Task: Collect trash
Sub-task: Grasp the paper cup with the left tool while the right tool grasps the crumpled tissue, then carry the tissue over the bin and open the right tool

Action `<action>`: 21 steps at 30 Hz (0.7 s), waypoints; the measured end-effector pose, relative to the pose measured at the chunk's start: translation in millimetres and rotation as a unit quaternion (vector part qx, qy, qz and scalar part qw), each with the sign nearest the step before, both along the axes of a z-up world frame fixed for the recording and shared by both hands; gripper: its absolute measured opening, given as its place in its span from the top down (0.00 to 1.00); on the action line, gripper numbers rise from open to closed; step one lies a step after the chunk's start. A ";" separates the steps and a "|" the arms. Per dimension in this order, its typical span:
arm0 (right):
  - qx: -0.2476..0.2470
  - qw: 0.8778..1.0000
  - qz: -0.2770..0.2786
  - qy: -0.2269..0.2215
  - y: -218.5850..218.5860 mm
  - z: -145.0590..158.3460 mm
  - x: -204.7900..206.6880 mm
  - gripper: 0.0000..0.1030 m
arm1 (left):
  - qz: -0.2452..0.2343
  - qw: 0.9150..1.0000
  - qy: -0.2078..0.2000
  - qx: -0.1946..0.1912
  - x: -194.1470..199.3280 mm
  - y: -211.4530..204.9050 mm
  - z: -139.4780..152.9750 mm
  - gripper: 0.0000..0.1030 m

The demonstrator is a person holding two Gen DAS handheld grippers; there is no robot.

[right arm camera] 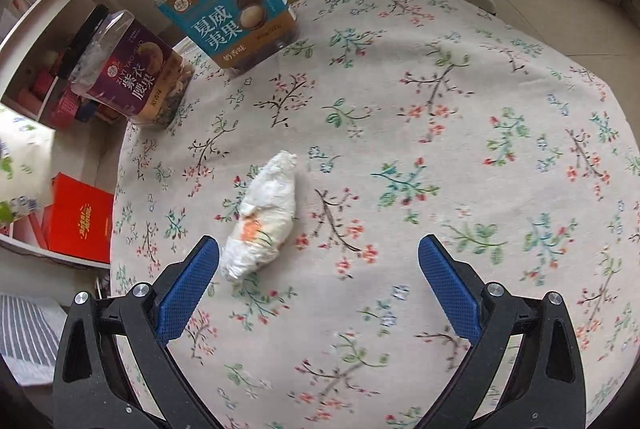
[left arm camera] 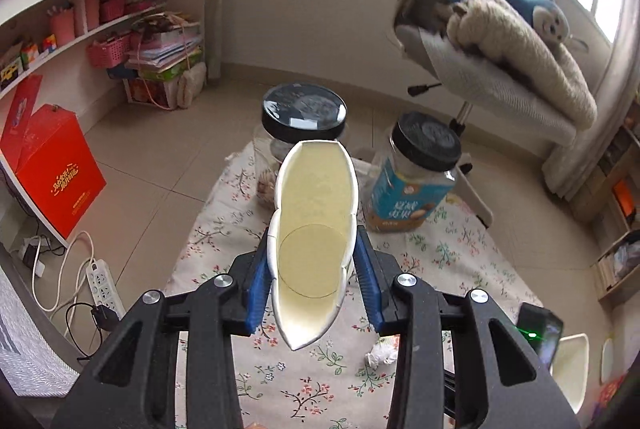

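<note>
The left hand-held gripper [left arm camera: 316, 261] is clamped across a paper cup [left arm camera: 314, 229], squeezing the thin wall into a narrow boat shape. The cup is light, waxy-smooth inside and easily creased; the two blue ribbed pads [left arm camera: 256, 285] bear on its sides near the base disc, where the wall is stiffest. It is held above the near half of the surface [right arm camera: 480, 89], which carries a floral cloth.

The crumpled tissue [right arm camera: 262, 217] lies on the cloth left of centre, well clear of the far edge. Judged soft, very light and compressible; grip across its thick middle, not the tapered far end.

The right hand-held gripper [right arm camera: 319, 269] is spread wide, its left pad [right arm camera: 188, 289] just beside the tissue's near end, so the wad sits off-centre.

At the far-left corner stand a purple-labelled jar [right arm camera: 132, 77] and a blue-labelled jar [right arm camera: 228, 13], rigid clear plastic with black lids
</note>
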State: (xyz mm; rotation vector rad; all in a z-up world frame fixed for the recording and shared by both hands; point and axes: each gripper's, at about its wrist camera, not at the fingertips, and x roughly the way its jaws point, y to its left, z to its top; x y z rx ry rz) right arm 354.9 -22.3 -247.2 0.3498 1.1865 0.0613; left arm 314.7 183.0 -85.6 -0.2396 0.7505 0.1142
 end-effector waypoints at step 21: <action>-0.047 0.995 0.040 -0.078 11.7 43.7 -17.6 0.63 | 0.064 0.996 -0.002 -0.063 -37.1 66.8 7.7 0.62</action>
